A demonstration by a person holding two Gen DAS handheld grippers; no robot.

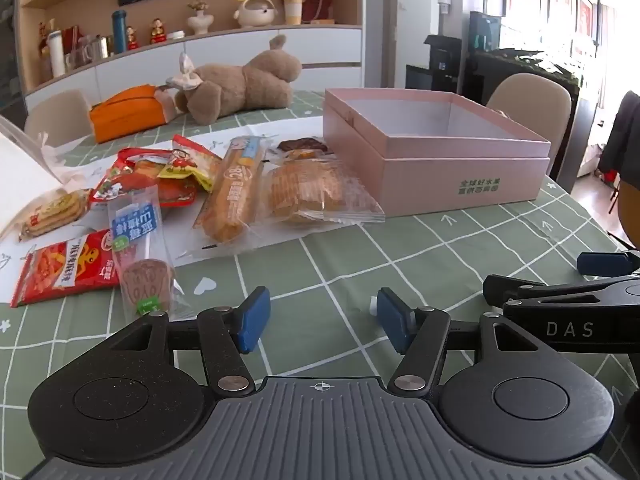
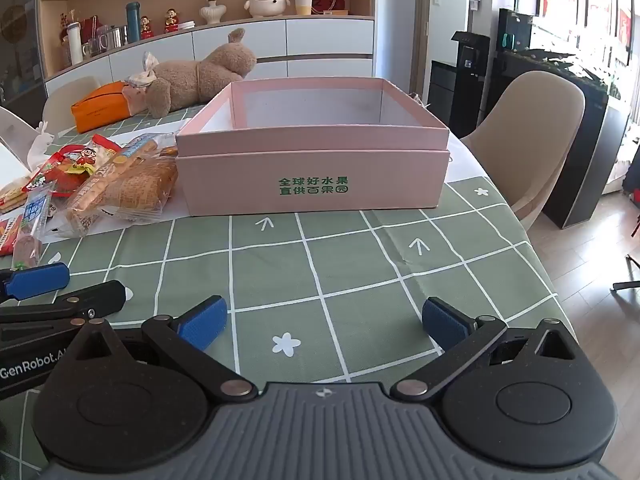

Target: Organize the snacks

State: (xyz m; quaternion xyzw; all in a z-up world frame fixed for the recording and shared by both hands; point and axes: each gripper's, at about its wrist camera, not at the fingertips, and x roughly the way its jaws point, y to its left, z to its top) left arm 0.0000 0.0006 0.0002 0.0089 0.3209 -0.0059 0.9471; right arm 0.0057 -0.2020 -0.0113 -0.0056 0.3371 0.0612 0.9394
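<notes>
A pile of wrapped snacks (image 1: pixel 168 200) lies on the green checked tablecloth, left of an open, empty pink box (image 1: pixel 432 152). The pile holds a long bread stick pack (image 1: pixel 236 188), a clear pack of bread (image 1: pixel 312 196), a red snack bag (image 1: pixel 64 272) and a biscuit pack (image 1: pixel 140 256). My left gripper (image 1: pixel 322 320) is open and empty above the cloth, near the pile's front edge. My right gripper (image 2: pixel 324 324) is open and empty, facing the pink box (image 2: pixel 316 152), with the snacks (image 2: pixel 100 184) to its left.
A brown plush toy (image 1: pixel 240 84) and an orange box (image 1: pixel 128 112) lie at the table's far side. A beige chair (image 2: pixel 532 136) stands right of the table. The table's right edge (image 2: pixel 540 256) drops to the floor. Shelves with ornaments line the back wall.
</notes>
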